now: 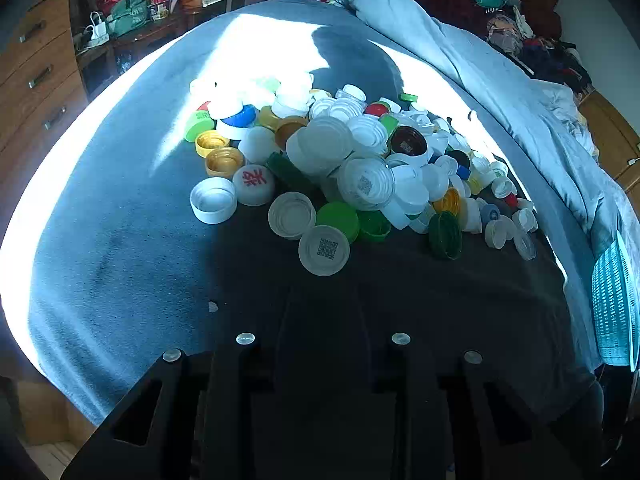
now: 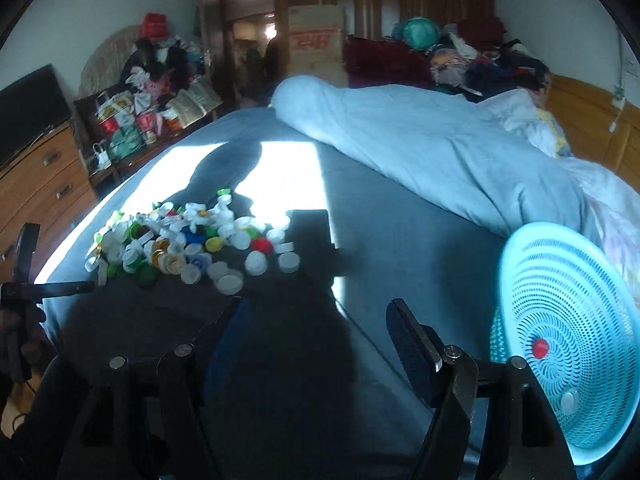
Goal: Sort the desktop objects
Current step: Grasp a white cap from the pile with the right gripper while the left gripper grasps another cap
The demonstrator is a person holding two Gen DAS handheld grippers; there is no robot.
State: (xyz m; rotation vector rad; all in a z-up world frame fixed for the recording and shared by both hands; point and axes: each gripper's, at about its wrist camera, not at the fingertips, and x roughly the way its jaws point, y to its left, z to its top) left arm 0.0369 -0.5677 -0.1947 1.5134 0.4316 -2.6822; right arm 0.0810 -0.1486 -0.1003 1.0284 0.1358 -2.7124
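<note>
Lying heaped on the bed [image 1: 120, 216] within reach of both tools: bottle caps [image 1: 352, 168], with the left gripper [image 1: 324, 312] fingers narrow and empty, the right gripper [image 2: 316, 320] fingers wide and empty beside the basket [image 2: 576, 280], which likely receives sorted caps.

On my left feed the pile of bottle caps [image 1: 360, 168] is mostly white, mixed with green, yellow, gold, blue and red, plus one dark brown cap [image 1: 409, 141]; one white cap [image 1: 254, 183] bears a red character, and another [image 1: 324, 250] a black QR code. The bed sheet [image 1: 120, 240] reads grey-blue, the quilt [image 2: 420, 140] a paler blue. On my right feed the perforated basket [image 2: 576, 320] is light turquoise with a red cap [image 2: 540, 348] inside, and both grippers [image 2: 316, 340] look black.
</note>
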